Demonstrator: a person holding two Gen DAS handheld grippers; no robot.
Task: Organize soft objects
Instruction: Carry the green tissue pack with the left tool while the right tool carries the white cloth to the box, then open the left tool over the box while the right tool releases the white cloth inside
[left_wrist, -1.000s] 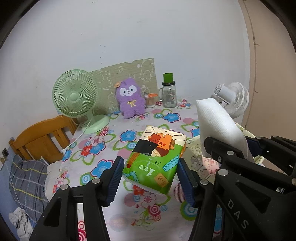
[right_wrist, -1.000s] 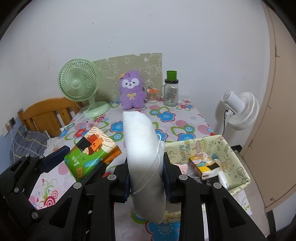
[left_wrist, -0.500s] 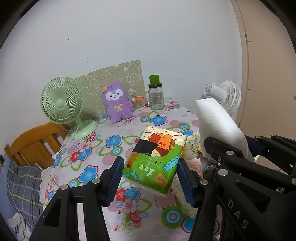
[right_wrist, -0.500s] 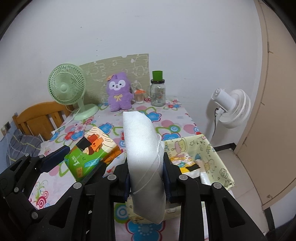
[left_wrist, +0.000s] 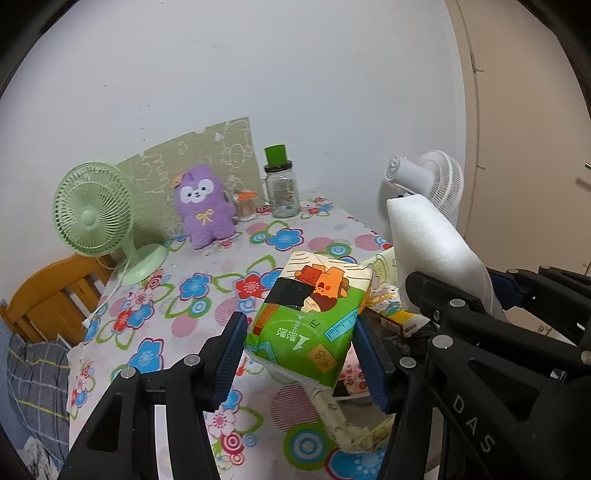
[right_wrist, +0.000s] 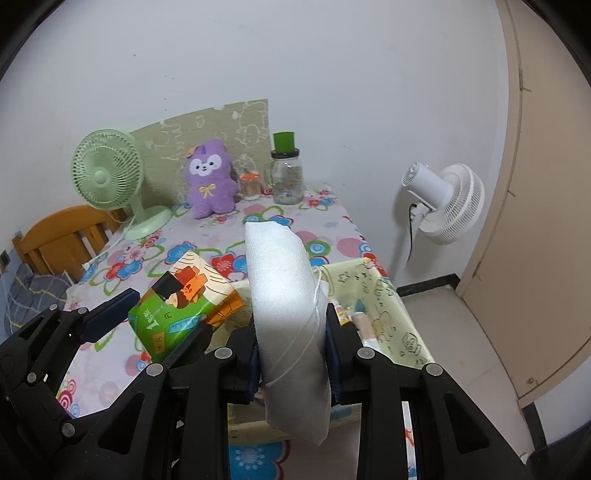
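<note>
Green-and-white soft plastic tissue pack (left_wrist: 308, 317), cartoon print in orange and black on its top face, ruler pattern along the lower edge; the wrap dents slightly where it is squeezed. It sits between the two blue pads of the left hand-held gripper (left_wrist: 301, 350), clenched on both long sides, tilted with its far end higher, held off the worktop (left_wrist: 207, 295) with its flowered cloth.

White quilted soft bundle (right_wrist: 288, 314), pillow-shaped, with a thin white string wound around its lower half. The right hand-held gripper (right_wrist: 291, 354) grasps it at about mid-length, pads pressed into both flanks; the bundle stands nearly upright, its top end rising well past the fingertips and its bottom end hanging below them.

Landmark: pale yellow fabric storage basket with cartoon outlines (right_wrist: 384, 295) at the worktop's right edge. The white bundle is directly above the basket's left part, apart from it. The tissue pack is just left of the basket, over its left rim in the left wrist view, also clear of it. Small packets lie inside the basket; what they are is too small to tell.

Well behind the basket, against the wall: purple plush toy (right_wrist: 210, 177), mint-green desk fan (right_wrist: 110, 177), glass jar with green lid (right_wrist: 286, 173).
</note>
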